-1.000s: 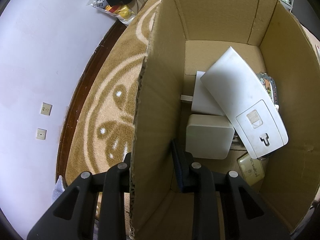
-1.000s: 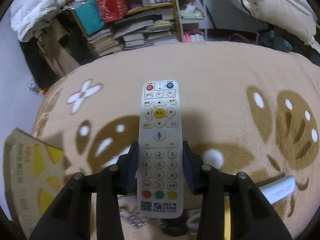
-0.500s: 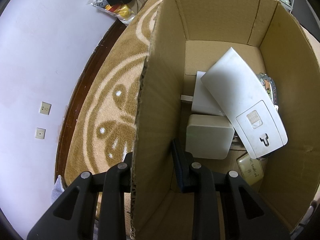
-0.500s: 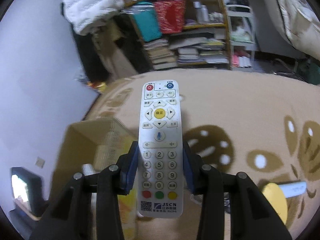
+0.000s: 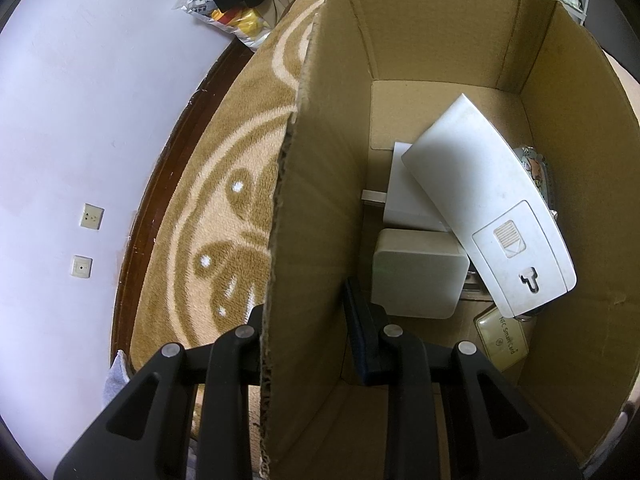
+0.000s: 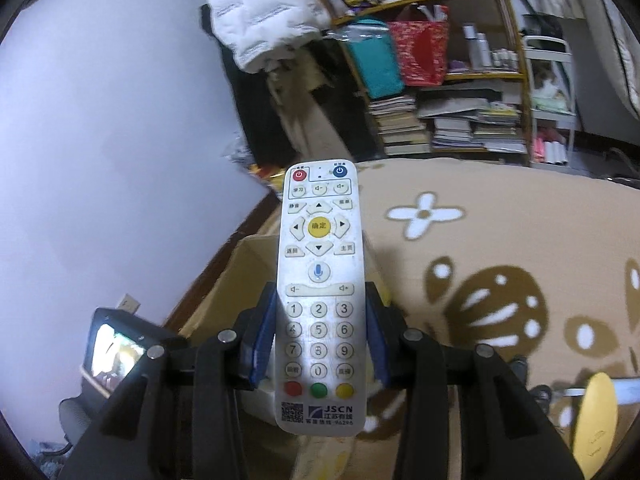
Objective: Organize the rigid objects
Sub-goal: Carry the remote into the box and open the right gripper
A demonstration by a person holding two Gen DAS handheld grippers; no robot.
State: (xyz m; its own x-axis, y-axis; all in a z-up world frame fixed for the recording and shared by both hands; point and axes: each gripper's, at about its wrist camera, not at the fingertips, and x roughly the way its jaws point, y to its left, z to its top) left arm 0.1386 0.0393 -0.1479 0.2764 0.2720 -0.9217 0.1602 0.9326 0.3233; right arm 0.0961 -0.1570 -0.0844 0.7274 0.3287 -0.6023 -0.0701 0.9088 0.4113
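Box far end: bare floor of the brown cardboard box (image 5: 440, 52) is left open.
Box near end: blocked by long white curved device (image 5: 492, 208) and square white adapter (image 5: 416, 276).

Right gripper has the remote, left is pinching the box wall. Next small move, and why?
Probably carry the remote on over the box opening, then lower. The right gripper grips its sides, the box lies ahead and below, and the left gripper steadies the wall.
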